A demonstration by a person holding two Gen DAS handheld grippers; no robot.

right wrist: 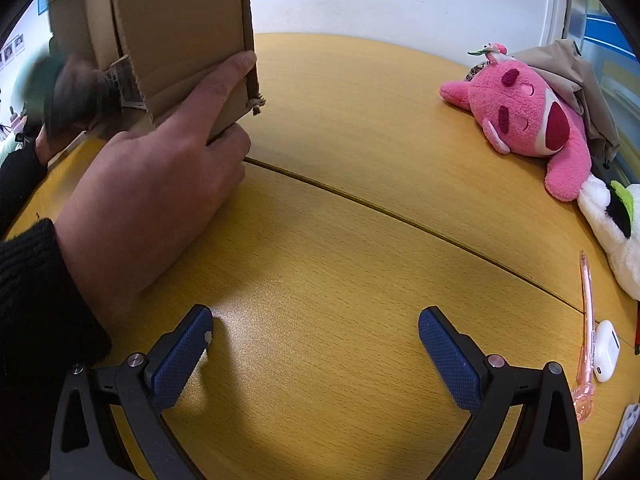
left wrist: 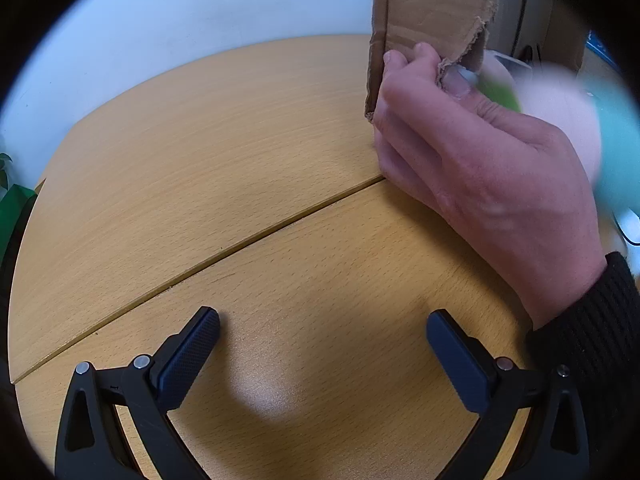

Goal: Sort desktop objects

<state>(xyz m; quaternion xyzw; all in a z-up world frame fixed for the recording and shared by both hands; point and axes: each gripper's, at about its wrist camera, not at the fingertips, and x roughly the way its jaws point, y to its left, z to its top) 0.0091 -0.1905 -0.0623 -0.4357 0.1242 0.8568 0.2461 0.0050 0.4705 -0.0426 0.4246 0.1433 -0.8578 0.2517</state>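
Sorting looked barely started. Both the left gripper [left wrist: 322, 354] and right gripper [right wrist: 316, 350] sat wide apart and empty. A bare hand [right wrist: 160, 184] gripped the cardboard box [right wrist: 180, 36] upper left, while the pink plush [right wrist: 528, 116], pen [right wrist: 587, 316] and earbud case [right wrist: 606, 350] lay unsorted at right.

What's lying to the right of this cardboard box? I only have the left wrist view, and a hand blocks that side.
Observer: A pink plush toy lies on the table at the far right, beside a beige cloth.
Operator: Anything small nearby?
Observer: A pink pen lies beside a white earbud case, nearer the camera.
Operator: Is the right gripper holding something?
Observer: No, the right gripper has its jaws open with nothing between them.
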